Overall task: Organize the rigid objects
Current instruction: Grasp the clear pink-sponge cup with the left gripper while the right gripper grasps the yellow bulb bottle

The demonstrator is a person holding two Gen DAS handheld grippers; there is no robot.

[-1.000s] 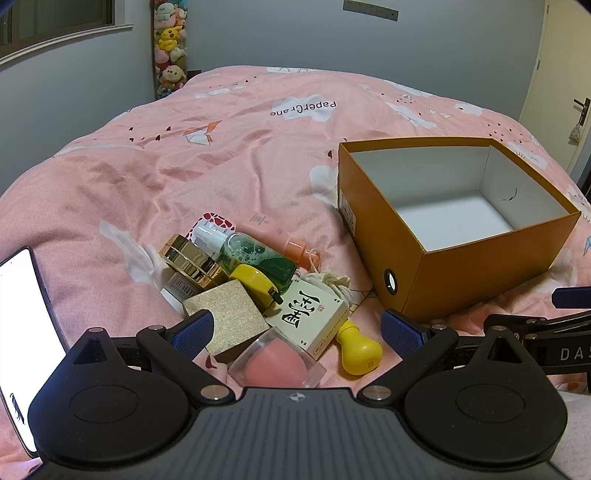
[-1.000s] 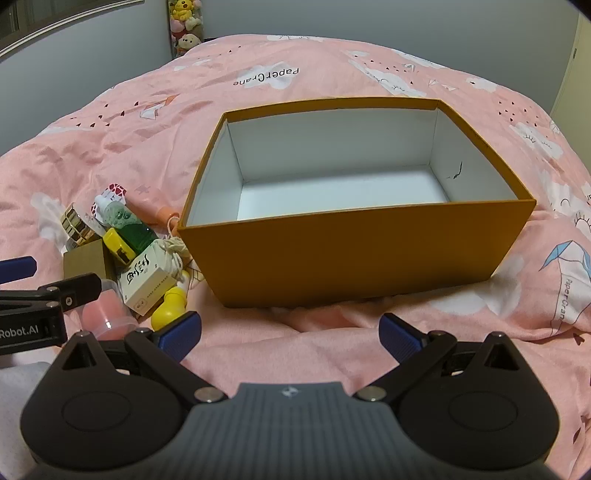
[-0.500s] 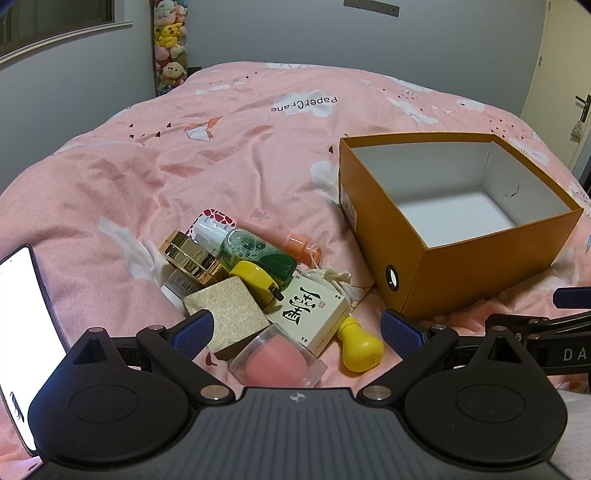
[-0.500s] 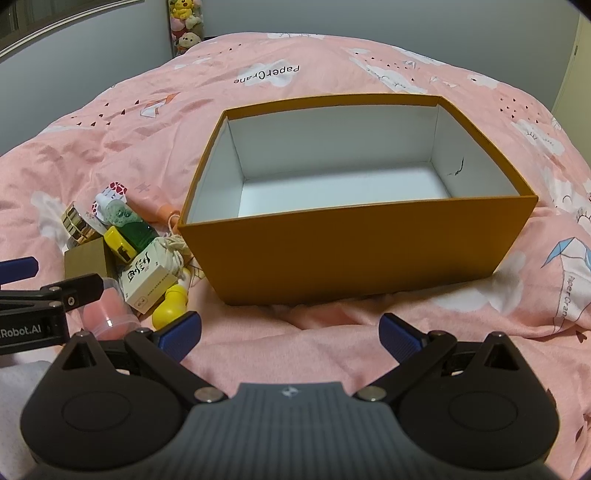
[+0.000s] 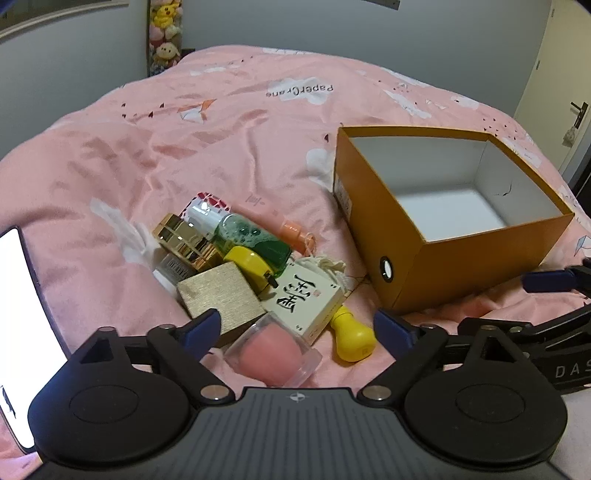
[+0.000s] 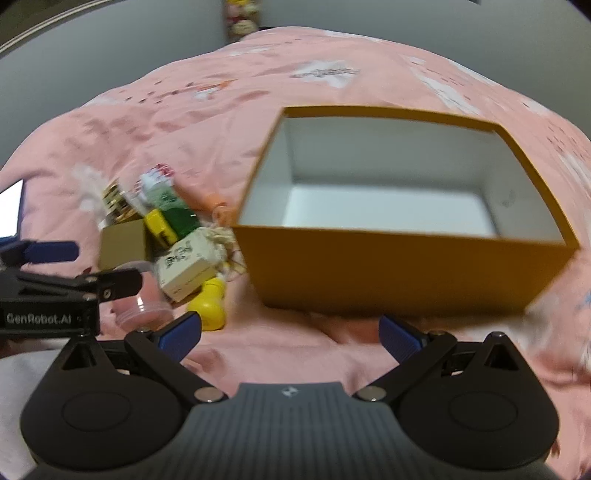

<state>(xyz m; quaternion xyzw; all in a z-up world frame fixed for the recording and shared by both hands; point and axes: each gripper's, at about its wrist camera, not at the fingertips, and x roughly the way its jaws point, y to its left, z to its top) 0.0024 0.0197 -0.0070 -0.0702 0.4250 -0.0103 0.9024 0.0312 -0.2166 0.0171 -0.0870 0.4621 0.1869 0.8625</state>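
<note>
left gripper (image 5: 295,325): fingers apart, over clutter (image 5: 243,273) | right gripper (image 6: 290,332): apart, view blurred | box (image 5: 461,266): apparently empty, mid-bed (image 5: 184,140)

Pink bedspread (image 5: 229,133), lit phone (image 5: 14,332), plush toys (image 5: 164,33)

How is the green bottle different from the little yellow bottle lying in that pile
The green bottle is see-through with a white cap and lies in the middle of the pile; the yellow bottle is opaque, squat and bulb-shaped, and lies at the pile's near edge, beside the white box. The green one looks longer. Both lie on their sides.
</note>
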